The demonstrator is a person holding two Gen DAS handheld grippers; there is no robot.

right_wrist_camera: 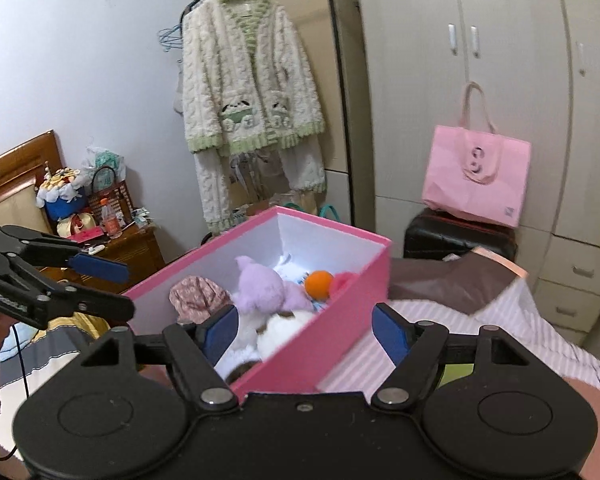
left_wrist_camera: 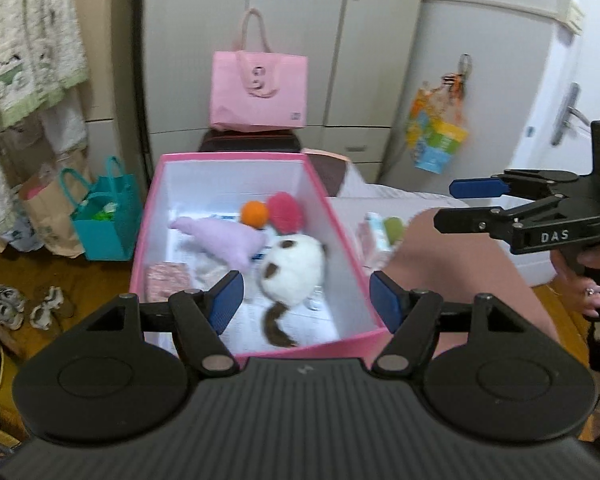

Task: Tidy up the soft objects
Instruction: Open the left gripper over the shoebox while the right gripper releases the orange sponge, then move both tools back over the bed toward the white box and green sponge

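The letters "DAS" stand in white on the black body of the right gripper (left_wrist_camera: pixel 456 204). The small label on the pink tote bag (left_wrist_camera: pixel 259 92) is too small to read.

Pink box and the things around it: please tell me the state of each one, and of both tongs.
Pink box: open, no lid on it, toys inside.
Purple plush: lying in the box.
White plush: lying in the box, brown tail toward the camera.
Orange ball: in the box, at the far end.
Left tongs: open, empty.
Right tongs: open, empty.
Wardrobe: doors shut.
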